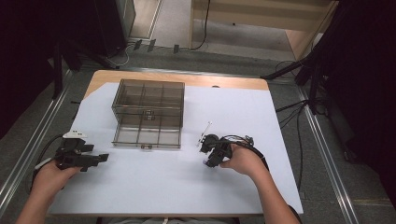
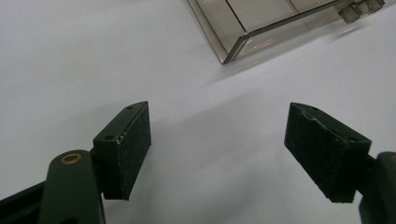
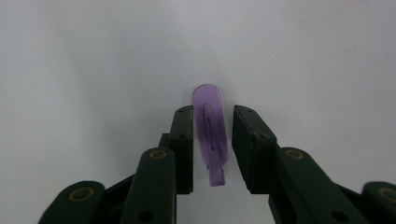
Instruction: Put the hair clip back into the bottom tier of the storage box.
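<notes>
Purple translucent flat plastic clip (image 3: 210,135) flat on white sheet (image 1: 154,172), between jaws of right gripper (image 3: 212,149); left pad seems to touch its edge, gap visible on the other side, so not clamped yet; same clip a small purple speck at gripper tip in high view (image 1: 205,162); thin white stick (image 1: 204,131) just beyond; left gripper (image 2: 217,149) wide open, nothing between pads, over bare sheet at near left; smoky clear plastic compartment box (image 1: 148,113) mid-table, well apart from clip; box corner (image 2: 243,32) ahead in left gripper view.
</notes>
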The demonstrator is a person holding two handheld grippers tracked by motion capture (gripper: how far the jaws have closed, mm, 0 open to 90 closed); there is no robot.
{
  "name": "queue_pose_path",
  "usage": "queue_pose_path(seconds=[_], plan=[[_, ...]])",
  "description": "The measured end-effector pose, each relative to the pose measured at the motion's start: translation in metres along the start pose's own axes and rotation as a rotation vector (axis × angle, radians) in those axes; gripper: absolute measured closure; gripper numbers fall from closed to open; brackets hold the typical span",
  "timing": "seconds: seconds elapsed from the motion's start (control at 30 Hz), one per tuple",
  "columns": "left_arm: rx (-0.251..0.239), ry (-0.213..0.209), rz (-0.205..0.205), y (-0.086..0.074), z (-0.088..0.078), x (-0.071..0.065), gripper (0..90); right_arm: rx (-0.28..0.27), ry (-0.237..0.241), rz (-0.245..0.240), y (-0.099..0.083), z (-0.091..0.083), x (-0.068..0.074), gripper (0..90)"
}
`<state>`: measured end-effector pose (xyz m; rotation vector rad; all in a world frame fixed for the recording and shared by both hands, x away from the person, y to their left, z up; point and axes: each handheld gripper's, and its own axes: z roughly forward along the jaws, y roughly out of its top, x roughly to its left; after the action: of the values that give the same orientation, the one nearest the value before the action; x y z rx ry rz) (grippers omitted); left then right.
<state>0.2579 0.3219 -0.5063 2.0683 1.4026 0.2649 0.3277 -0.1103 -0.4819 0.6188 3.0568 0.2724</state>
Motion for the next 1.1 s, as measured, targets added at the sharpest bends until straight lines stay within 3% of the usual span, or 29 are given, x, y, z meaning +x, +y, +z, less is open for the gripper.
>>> queue_pose_path(seconds=[0.13, 1.1], plan=[[0.0, -0.001, -0.001, 0.0001, 0.0001, -0.0002, 23.6, 0.01, -0.003, -0.02, 0.0, 0.0043, 0.0005, 72.8], [0.0, -0.001, -0.001, 0.0011, 0.0014, -0.001, 23.5, 0.017, -0.037, -0.016, 0.0042, 0.0051, 0.0043, 77.3]])
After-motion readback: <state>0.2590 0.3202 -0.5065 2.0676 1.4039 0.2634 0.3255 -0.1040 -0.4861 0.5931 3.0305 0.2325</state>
